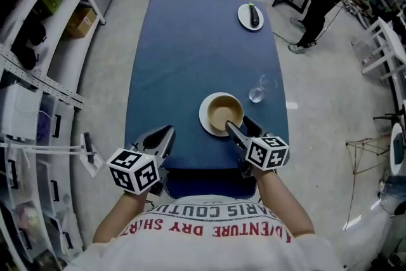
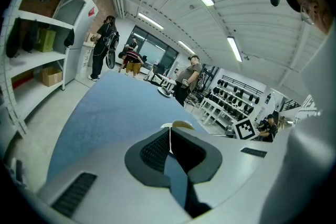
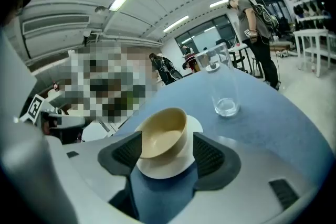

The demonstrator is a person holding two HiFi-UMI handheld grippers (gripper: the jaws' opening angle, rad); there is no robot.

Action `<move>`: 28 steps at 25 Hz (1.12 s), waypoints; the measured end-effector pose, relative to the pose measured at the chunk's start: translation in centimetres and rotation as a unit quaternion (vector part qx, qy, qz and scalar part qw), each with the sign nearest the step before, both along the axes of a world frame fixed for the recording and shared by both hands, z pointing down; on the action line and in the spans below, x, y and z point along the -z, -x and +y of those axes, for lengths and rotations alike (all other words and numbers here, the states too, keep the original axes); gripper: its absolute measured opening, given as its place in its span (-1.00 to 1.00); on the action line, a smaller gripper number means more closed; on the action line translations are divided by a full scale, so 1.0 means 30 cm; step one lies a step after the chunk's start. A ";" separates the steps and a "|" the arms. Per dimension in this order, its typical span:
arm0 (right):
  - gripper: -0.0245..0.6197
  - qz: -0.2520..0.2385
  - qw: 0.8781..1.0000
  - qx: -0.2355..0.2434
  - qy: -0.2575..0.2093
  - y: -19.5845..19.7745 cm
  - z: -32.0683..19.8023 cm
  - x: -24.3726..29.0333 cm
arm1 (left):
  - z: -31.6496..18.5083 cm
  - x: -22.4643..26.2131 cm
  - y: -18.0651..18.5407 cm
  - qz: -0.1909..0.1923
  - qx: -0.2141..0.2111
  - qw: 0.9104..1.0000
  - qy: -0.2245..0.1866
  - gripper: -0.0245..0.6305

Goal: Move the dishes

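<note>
- The right tool (image 1: pixel 239 125) stands with its jaws wide apart, straddling the near edge of the beige bowl (image 1: pixel 223 111) and the white plate (image 1: pixel 206 117) under it. Its pads flank the stack, and I see no squeeze on it yet.
- The stack sits on the blue bench (image 1: pixel 184 54) towards its 5 o'clock corner, close to the near edge.
- The left tool (image 1: pixel 166 134) has its jaws together on nothing, at 8 o'clock of the stack and apart from it.
- Risk: the bowl only rests on the plate. If the pads close on the plate rim alone, a tilt could probably slide the bowl off.
- Risk: if they close on the bowl's curved wall, the smooth slope may squirt it upward out of the pads, and the plate would be left behind.
- Risk: the clear glass (image 1: pixel 256 95) stands near the stack at 2 o'clock. A sweep that way could knock it over.
- A push instead of a lift might shove the stack across the bench.
- The bowl looks matte, round and deep with a thin rim. The plate is flat, glossy and round.
- The glass is a transparent tumbler, seemingly empty.
- The bench top looks like a soft, finely textured blue covering with rounded corners.
- The pads (image 3: pixel 210 155) are dark and ribbed, set in smooth pale jaws.
- A second white plate (image 1: pixel 244 13) at the bench's 1 o'clock end carries a dark oblong item (image 1: pixel 254 14).
</note>
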State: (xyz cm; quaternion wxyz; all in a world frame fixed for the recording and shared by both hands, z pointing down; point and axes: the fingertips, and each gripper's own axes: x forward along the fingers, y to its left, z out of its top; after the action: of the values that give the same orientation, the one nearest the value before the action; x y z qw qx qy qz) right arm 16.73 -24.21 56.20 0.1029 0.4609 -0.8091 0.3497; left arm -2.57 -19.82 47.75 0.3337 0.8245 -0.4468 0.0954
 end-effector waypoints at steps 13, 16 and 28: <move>-0.66 -0.116 0.983 -0.104 0.096 -0.042 0.005 -0.027 | 0.001 0.010 0.027 0.002 0.028 1.000 -0.013 -0.84; -0.77 -0.125 0.980 -0.118 0.101 -0.055 0.008 -0.030 | 0.009 0.007 0.020 0.005 0.030 0.999 -0.012 -0.84; -0.81 -0.118 0.988 -0.077 0.068 0.015 -0.013 0.089 | 0.049 0.026 0.096 0.011 0.056 0.998 -0.013 -0.84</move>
State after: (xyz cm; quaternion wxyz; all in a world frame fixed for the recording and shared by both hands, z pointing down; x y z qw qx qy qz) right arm 16.28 -24.61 53.55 0.0105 0.4692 -0.7523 0.4623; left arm -5.44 -18.36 46.96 0.3327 0.8036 -0.4896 0.0621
